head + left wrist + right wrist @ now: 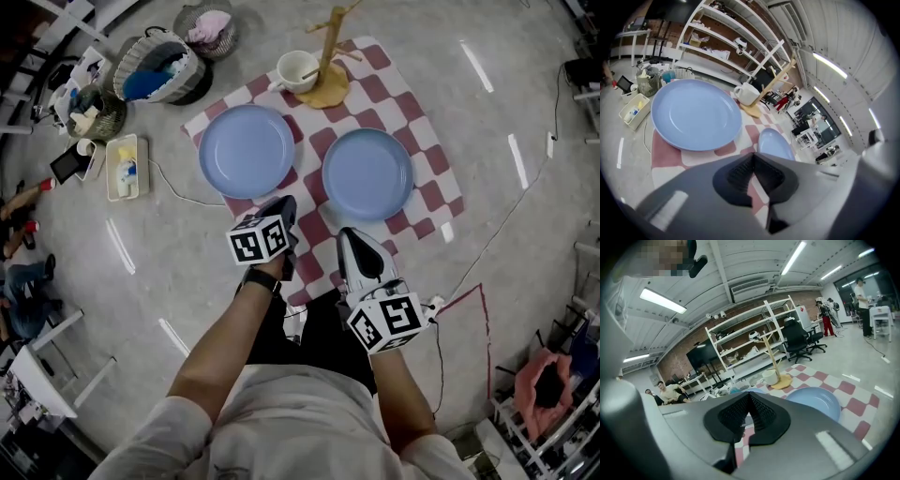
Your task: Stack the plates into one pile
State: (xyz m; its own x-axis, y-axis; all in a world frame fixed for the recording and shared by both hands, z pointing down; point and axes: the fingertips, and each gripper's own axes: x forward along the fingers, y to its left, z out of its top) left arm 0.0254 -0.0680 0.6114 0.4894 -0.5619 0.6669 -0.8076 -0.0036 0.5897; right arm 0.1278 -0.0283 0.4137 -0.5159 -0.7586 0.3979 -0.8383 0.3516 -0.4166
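**Both grippers closed and empty at the cloth's near edge**

My left gripper [284, 208] and right gripper [347, 239] hang over the near edge of the red-and-white checked cloth [309, 127], each with its jaws pressed together on nothing. Just ahead of the left gripper lies one round pale-blue plate [247, 150]. Ahead of the right gripper lies a second round pale-blue plate [367, 173], apart from the first, with a bare strip of cloth between them. Beyond both, a cream mug [298, 70] stands beside a wooden mug tree [325, 89] at the far edge. The head view shows both plates whole. The left gripper view cuts the second off behind its jaws. The right gripper view adds black office chairs [797, 338] far beyond the cloth.
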